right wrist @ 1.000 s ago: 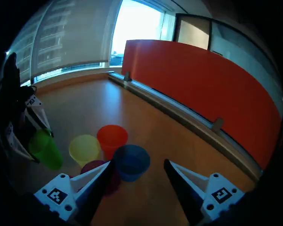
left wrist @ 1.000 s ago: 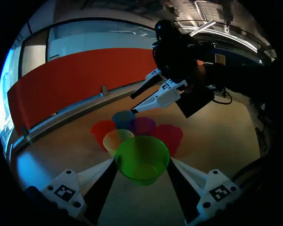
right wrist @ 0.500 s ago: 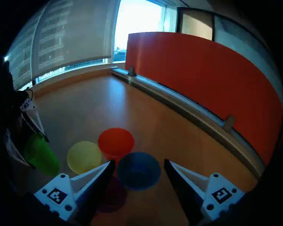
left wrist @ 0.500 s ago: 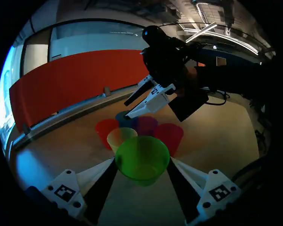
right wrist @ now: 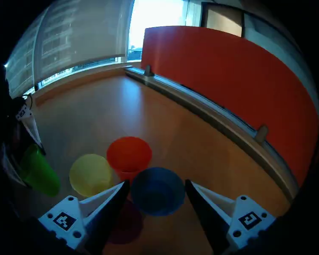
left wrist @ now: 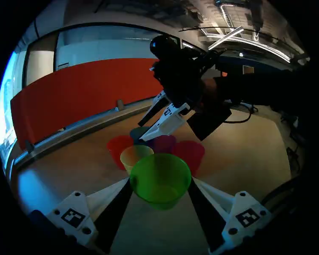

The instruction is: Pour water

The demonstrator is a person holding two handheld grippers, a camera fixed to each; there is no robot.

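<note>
The green cup (left wrist: 160, 176) is gripped level by the fingers of the left gripper (left wrist: 159, 183), presumably so nothing is spilled. The blue cup (right wrist: 157, 197), standing on the surface (right wrist: 117, 114), is straddled by the spread fingers of the right gripper (right wrist: 156, 183), likely to be steadied.

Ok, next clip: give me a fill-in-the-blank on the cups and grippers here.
The green cup is clamped in the ____ gripper.
The right gripper has its fingers ____, flanking the blue cup.
In the right gripper view, just beyond the blue cup and beside the yellow cup, stands the ____ cup.
Missing: left; open; red.
</note>
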